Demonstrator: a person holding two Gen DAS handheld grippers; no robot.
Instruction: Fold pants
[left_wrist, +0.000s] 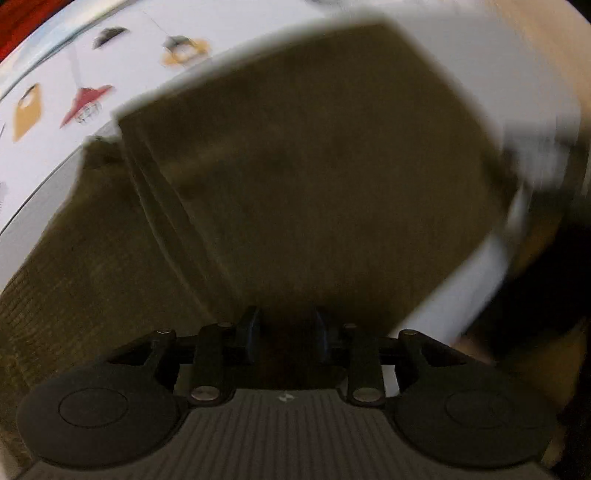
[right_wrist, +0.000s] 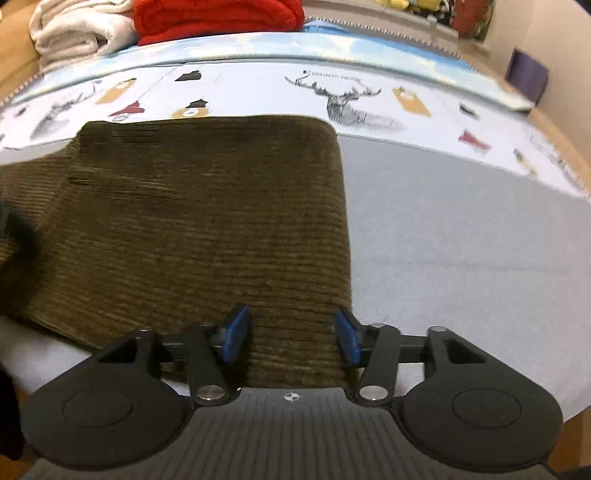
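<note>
1. We see a grey sheet (right_wrist: 461, 240) bordered by a deer-print cloth (right_wrist: 369, 99).
2. On it lie the folded brown corduroy pants (right_wrist: 207, 221).
3. Our right tongs (right_wrist: 291, 334) gape over the pants' near edge, pads clear.
4. Our left tongs (left_wrist: 286, 332), blurred, seem parted above the pants, gripping nothing.

Black ribbed right gripper (right_wrist: 291, 332), blue pads (right_wrist: 236, 332), silver pivot screws; left apparently alike.
</note>
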